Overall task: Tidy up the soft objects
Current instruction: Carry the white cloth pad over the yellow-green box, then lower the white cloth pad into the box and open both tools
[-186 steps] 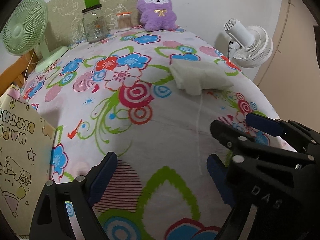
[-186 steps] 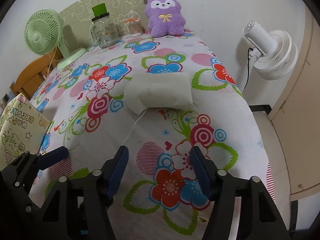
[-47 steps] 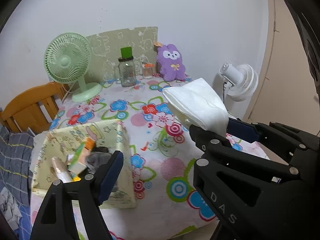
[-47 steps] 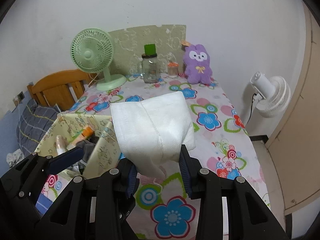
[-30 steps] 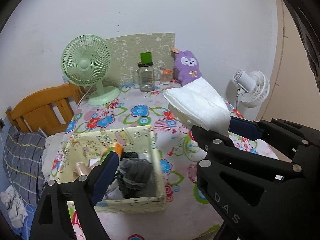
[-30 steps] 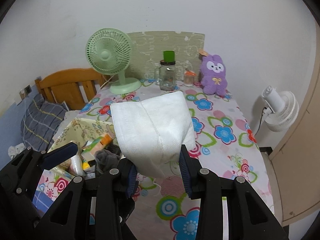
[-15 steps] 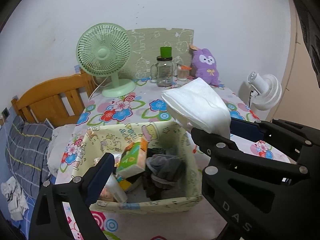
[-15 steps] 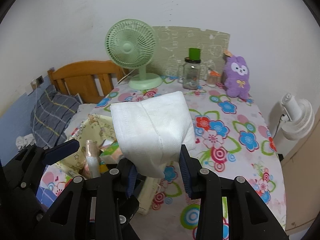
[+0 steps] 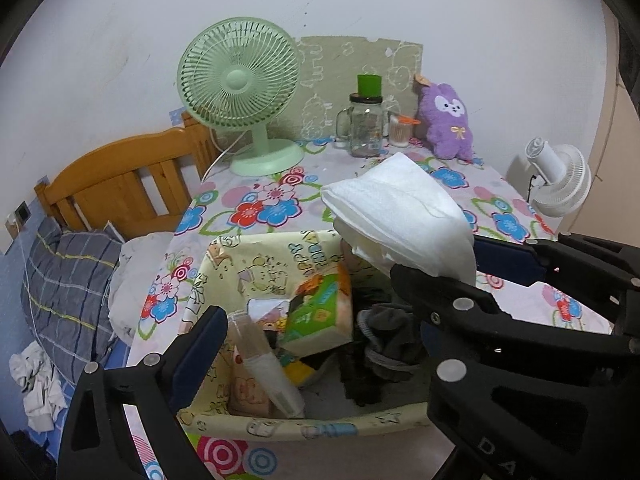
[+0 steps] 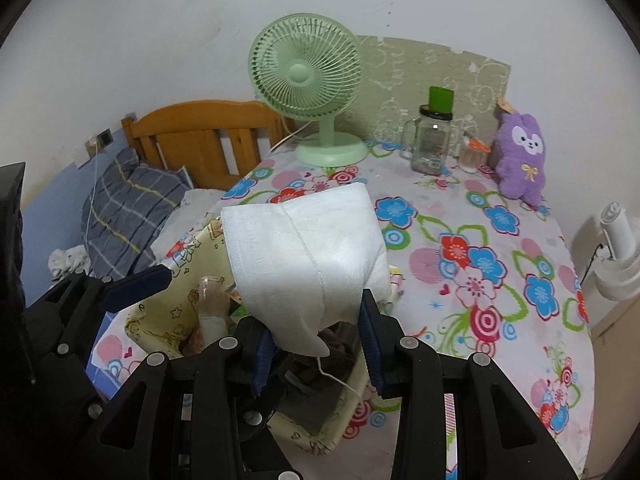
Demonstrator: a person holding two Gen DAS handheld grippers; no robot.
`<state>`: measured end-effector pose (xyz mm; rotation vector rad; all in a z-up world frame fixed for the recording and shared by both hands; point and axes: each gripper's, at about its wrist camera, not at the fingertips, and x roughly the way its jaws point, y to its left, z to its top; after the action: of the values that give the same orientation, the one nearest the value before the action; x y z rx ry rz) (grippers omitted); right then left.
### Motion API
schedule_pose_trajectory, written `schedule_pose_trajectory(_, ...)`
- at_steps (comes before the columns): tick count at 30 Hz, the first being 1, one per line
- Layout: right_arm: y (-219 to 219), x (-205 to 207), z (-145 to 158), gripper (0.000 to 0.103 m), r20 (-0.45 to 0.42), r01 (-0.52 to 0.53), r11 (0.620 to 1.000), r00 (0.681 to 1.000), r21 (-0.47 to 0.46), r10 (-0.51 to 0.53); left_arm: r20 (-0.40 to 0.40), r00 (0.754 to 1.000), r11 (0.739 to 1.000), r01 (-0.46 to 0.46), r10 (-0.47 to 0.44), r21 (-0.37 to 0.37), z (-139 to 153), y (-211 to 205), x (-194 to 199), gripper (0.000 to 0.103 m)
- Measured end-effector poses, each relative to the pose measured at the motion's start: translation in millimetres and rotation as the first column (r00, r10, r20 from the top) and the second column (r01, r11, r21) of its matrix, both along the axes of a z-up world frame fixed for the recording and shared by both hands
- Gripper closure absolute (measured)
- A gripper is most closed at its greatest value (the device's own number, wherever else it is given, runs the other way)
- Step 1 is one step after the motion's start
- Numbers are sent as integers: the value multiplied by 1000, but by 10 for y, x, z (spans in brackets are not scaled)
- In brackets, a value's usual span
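my right tongs (image 10: 318, 346) pinched the white soft pad (image 10: 306, 260) by its bottom edge. the pad stuck up in the air, just over the yellow box (image 9: 224, 272) on the flowery table (image 10: 480, 264). my left tongs (image 9: 316, 316) were spread wide with nothing in them, and they had just been opening more.

to do this step well, i thought i should bring the pad down over the free spot in the box, by the dark socks (image 9: 384, 336), and only then let go. there was a green packet (image 9: 320, 308) and a clear tube (image 9: 264, 364) in there too, so i should not squash them. a thin white thread (image 10: 336, 378) hung from the pad, and it could catch on the box edge.

a bit before, the pad lay flat on the table and both tongs were empty. then the pad was up in my right tongs, off to the side of the box. now the box sat right under it, much closer.
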<state>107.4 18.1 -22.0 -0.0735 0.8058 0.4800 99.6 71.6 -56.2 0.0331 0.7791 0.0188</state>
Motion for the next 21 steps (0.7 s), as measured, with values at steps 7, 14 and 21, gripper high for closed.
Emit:
schedule_pose_trajectory(7, 118, 88, -141, 62, -44, -32, 999, 999, 1, 32, -55, 998, 1000, -21, 22, 13, -162, 116, 91, 4)
schedule_pose_trajectory(14, 268, 177, -289, 59, -99, -82, 997, 992, 17, 83, -97, 993, 997, -69, 71, 21, -295, 275, 149, 4)
schedule_pose_trajectory(21, 350, 255, -395, 49, -150, -92, 994, 984, 50, 99, -112, 991, 997, -75, 75, 2, -331, 334, 153, 4)
